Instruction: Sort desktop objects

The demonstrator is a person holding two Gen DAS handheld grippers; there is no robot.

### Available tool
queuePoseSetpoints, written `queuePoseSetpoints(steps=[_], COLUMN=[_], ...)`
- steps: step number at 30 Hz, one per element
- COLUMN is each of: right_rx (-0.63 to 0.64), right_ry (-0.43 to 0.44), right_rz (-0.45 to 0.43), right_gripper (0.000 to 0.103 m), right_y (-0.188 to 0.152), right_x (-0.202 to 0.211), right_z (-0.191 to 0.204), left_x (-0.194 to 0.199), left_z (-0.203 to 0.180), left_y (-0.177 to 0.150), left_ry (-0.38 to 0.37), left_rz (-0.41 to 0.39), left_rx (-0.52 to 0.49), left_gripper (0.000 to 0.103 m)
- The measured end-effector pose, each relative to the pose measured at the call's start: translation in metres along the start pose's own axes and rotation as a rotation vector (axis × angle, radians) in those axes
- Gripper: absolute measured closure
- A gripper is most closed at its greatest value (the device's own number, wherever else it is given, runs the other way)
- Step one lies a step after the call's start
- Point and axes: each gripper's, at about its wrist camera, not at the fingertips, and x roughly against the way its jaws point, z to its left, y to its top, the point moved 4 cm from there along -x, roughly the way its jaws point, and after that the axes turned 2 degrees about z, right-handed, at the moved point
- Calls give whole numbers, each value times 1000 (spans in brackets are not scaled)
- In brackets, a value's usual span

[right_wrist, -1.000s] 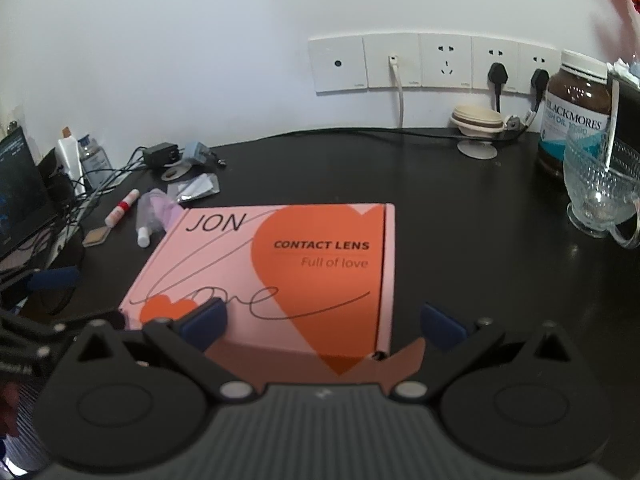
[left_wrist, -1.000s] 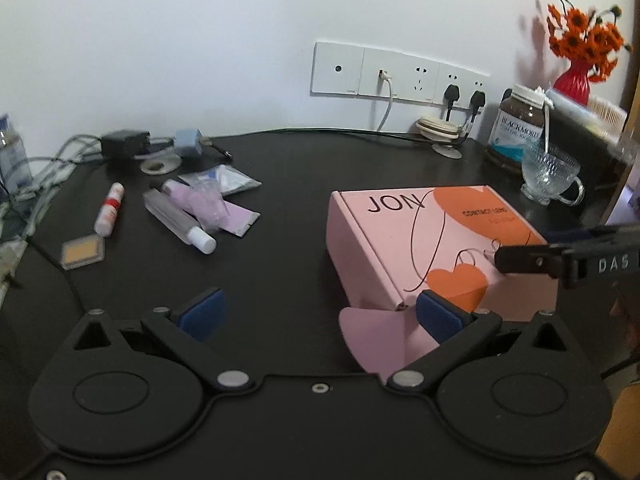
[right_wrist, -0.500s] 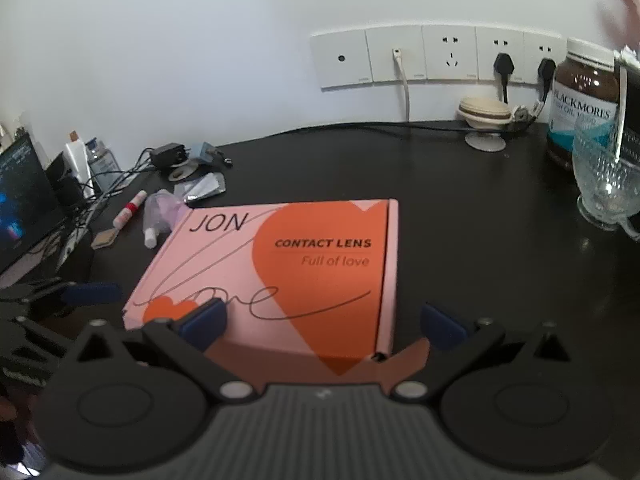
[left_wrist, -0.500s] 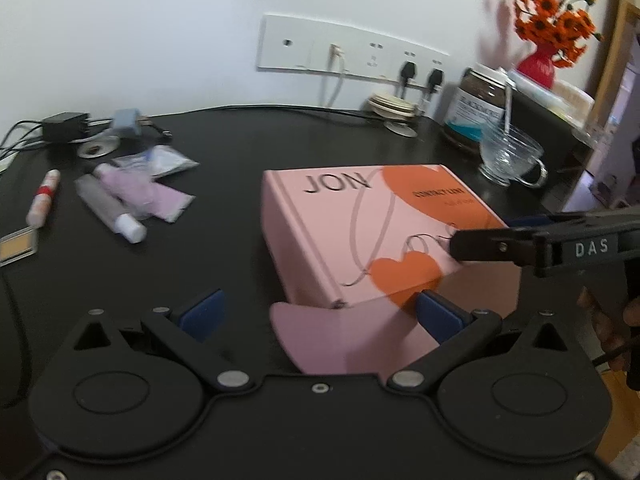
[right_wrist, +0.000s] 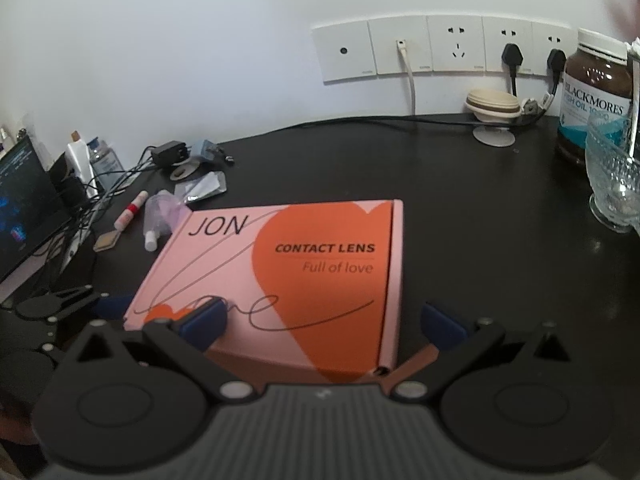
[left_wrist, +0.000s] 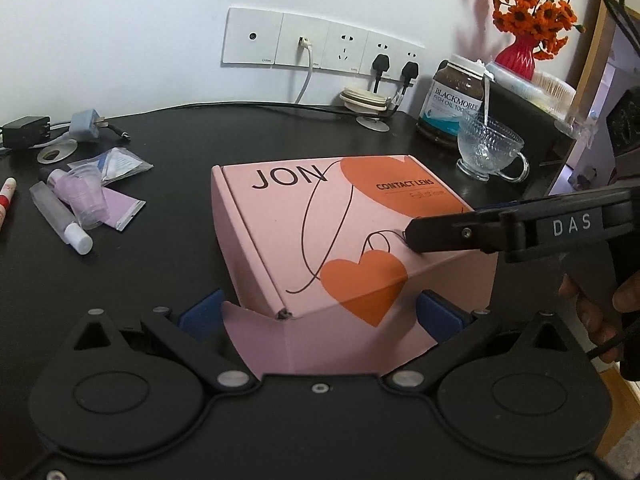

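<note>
A pink and orange "JON contact lens" box (left_wrist: 340, 224) lies shut on the black desk (left_wrist: 168, 280), its front flap sticking out toward me. My left gripper (left_wrist: 320, 316) is open, its blue pads either side of the box's near corner and flap. My right gripper (right_wrist: 323, 322) is open too and straddles the box (right_wrist: 288, 272) at its near edge; one of its fingers (left_wrist: 460, 232) reaches over the lid from the right. Left of the box lie a clear tube (left_wrist: 60, 216), a small plastic cup (left_wrist: 86, 200), a purple sachet (left_wrist: 124, 210), a foil packet (left_wrist: 116, 164) and a red-white stick (right_wrist: 130, 210).
A glass cup (left_wrist: 488, 148), a fish-oil jar (left_wrist: 456, 100) and a red vase of orange flowers (left_wrist: 516, 56) stand at the back right. Chargers and cables (left_wrist: 24, 130) lie back left, near a monitor (right_wrist: 24, 208). Wall sockets (left_wrist: 320, 46) run behind the desk.
My left gripper has swung right and closer, so the box now sits between its pads. The right gripper has barely moved. Both stay open.
</note>
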Motion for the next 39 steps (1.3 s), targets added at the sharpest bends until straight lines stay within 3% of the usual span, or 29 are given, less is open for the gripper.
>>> queuePoseSetpoints(steps=[19, 39], right_rx=[-9, 13], right_ry=[119, 119], right_rz=[98, 64], right_gripper=[1, 1], right_y=[43, 93], right_x=[-43, -87], right_z=[-18, -36], left_x=[-25, -72], left_z=[9, 36], left_y=[26, 74], left_ry=[55, 82], left_rz=[-28, -38], left_rx=[39, 73], left_gripper=[0, 0])
